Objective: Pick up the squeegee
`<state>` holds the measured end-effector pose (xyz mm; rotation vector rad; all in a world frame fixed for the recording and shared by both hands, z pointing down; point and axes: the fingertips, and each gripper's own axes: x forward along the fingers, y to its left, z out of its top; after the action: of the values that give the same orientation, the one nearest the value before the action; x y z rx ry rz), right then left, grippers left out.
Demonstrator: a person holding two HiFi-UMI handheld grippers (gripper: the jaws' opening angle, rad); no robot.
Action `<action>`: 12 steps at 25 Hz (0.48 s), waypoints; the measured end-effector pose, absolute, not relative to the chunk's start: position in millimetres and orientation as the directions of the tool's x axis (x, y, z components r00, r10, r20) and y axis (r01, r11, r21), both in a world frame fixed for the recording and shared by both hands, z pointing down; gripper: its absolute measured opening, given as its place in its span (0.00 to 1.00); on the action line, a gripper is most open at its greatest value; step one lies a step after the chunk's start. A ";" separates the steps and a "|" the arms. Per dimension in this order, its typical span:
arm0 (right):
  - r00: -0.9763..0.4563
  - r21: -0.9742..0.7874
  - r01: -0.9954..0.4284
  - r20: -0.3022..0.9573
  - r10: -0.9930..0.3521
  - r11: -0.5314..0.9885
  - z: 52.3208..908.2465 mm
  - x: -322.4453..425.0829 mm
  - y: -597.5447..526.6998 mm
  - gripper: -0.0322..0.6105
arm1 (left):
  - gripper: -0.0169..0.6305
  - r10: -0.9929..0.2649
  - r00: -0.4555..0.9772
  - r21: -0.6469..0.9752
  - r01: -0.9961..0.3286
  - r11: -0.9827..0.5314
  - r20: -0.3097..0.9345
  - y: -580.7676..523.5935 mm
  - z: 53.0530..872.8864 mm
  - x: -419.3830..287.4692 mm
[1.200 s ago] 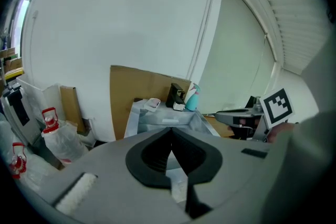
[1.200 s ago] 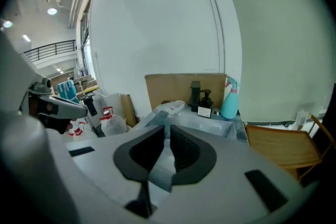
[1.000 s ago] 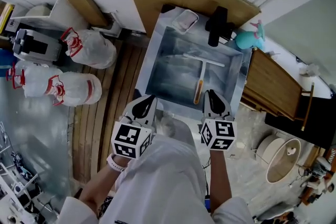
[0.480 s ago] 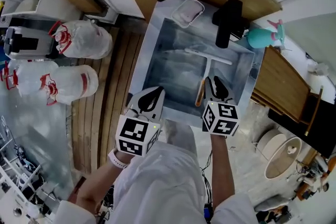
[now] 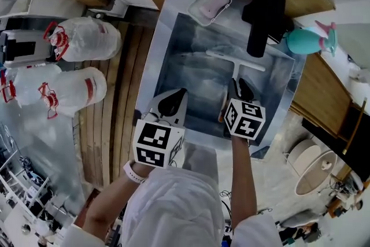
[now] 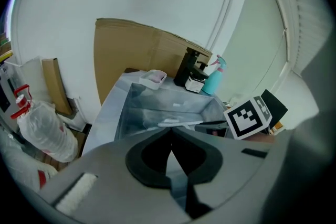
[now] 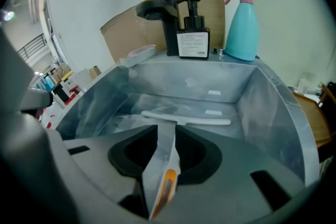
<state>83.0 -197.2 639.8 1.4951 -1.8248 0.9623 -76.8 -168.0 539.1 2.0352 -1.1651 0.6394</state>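
Observation:
The squeegee (image 5: 236, 62), a white T shape with an orange-tipped handle, lies flat on the floor of the steel sink (image 5: 167, 26). My right gripper (image 5: 236, 85) hovers over the near end of the handle, just to its right in the head view. In the right gripper view its jaws (image 7: 167, 131) stand slightly open, and the squeegee handle (image 7: 167, 170) shows in the gap with the blade (image 7: 186, 119) beyond. I cannot tell whether they touch. My left gripper (image 5: 179, 93) is shut and empty over the sink's near left rim, and its own view shows the jaws (image 6: 170, 131) closed.
A black tap (image 5: 263, 20) and a teal spray bottle (image 5: 306, 40) stand at the sink's far right, with a soap dispenser (image 7: 193, 34) beside the tap. A clear dish (image 5: 210, 4) sits on the far rim. Tied plastic bags (image 5: 81, 37) lie on the floor at left.
Both grippers have moved forward over the sink. The right one now sits along the squeegee handle, and the left has come over the near rim. The squeegee has not moved.

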 end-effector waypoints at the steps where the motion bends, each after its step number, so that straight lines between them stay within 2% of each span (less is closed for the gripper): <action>1: -0.197 -0.167 -0.980 0.811 -0.550 0.104 645.8 83.5 -197.7 0.18 | 0.03 -0.530 0.475 0.329 -0.877 -0.350 0.702 -169.1 543.9 -76.4; 12: -0.145 -0.140 -0.989 0.863 -0.485 0.047 697.1 91.0 -194.7 0.21 | 0.03 -0.481 0.482 0.346 -0.872 -0.347 0.732 -169.8 586.7 -67.1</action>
<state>91.0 -194.7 697.1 1.4928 -1.7007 1.0266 -67.1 -169.8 586.7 1.9940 -1.1163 0.6769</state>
